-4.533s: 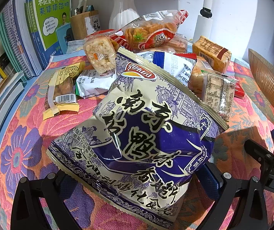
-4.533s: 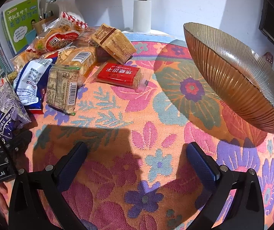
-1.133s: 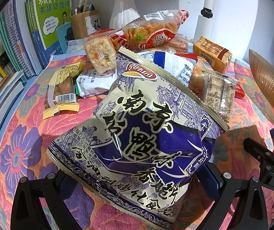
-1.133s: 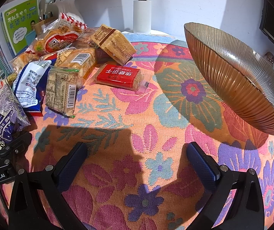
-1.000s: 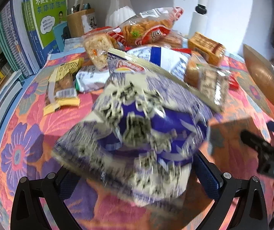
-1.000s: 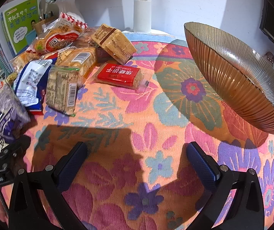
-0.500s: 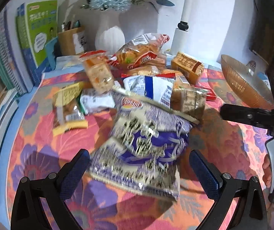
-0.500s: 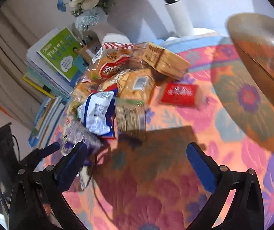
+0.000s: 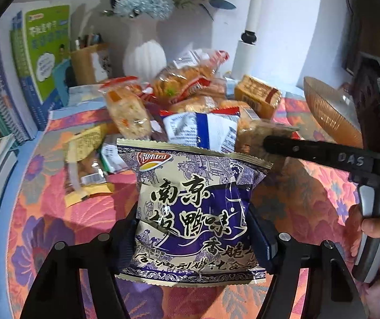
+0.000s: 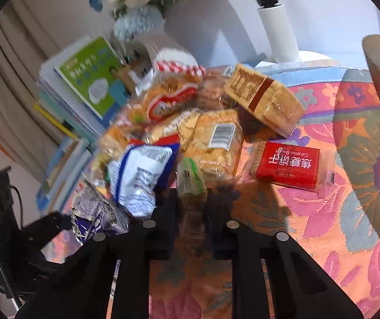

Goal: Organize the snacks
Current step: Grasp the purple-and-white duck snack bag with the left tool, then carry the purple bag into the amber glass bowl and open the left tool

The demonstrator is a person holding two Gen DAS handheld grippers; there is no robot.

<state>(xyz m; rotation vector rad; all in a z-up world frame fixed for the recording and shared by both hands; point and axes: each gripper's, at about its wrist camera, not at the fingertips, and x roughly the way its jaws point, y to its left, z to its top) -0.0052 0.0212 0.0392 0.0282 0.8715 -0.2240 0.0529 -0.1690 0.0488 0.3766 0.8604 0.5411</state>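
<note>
Left gripper [image 9: 192, 236] is clamped on the purple snack bag [image 9: 195, 207], which is held upright and clear of the floral tablecloth [image 9: 43, 212], just in front of the snack pile [image 9: 190, 101]. Right gripper [image 10: 192, 207] is closed around a clear-wrapped biscuit pack [image 10: 191, 186] at the near edge of the same pile; blur makes it unclear whether that pack is lifted or only pinched. A red biscuit box [image 10: 288, 164] is seen just right of the pile, a blue-white bag [image 10: 139, 175] just left of the gripped pack. The ribbed amber bowl [image 9: 330, 111] is set well right of the pile, nothing visible inside it from here. Step in hand is judged as pick-up of two snacks at once, early in the task, most snacks unsorted. Next move is judged to call for both packs to be carried away from the pile, likely toward the bowl, with the grippers kept apart so the bags are not knocked together
</note>
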